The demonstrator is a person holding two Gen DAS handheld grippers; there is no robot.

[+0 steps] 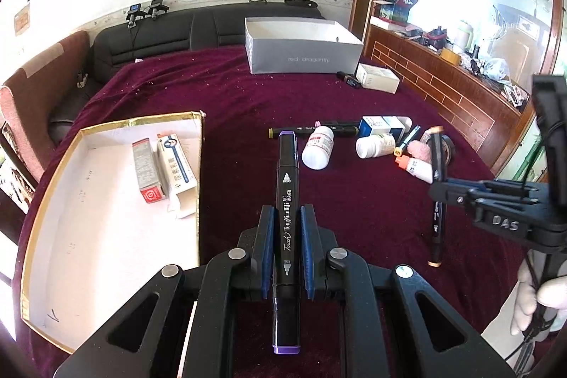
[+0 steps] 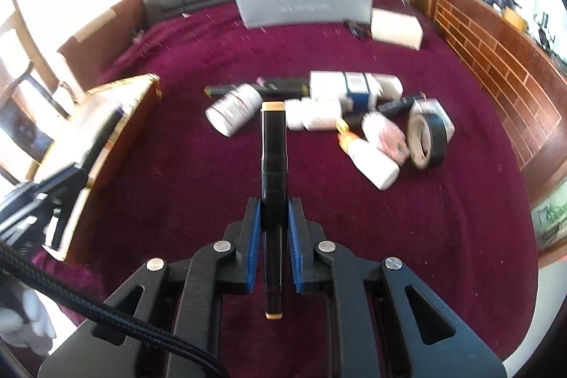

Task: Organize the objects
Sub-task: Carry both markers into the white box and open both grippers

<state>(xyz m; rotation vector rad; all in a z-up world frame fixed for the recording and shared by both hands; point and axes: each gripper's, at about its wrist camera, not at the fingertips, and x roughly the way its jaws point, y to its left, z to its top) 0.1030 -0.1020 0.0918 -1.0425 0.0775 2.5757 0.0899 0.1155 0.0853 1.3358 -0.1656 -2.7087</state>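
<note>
My left gripper [image 1: 286,211] is shut on a black art marker with purple caps [image 1: 286,186], held above the maroon cloth, just right of the gold-rimmed open box [image 1: 106,218]. My right gripper [image 2: 273,204] is shut on a black marker with tan caps [image 2: 273,144]; it also shows in the left wrist view [image 1: 437,186], held to the right. A pile lies beyond: white pill bottles [image 1: 318,147] [image 2: 232,112], a blue-white carton [image 1: 381,126], black tape roll [image 2: 427,135], pink puff [image 2: 386,135], further markers [image 1: 312,131].
The gold-rimmed box holds two small cartons [image 1: 163,170]. A grey shoebox [image 1: 304,46] stands open at the far side, a white carton [image 1: 377,78] to its right. A wooden cabinet [image 1: 460,94] borders the right; a black sofa [image 1: 149,38] lies behind.
</note>
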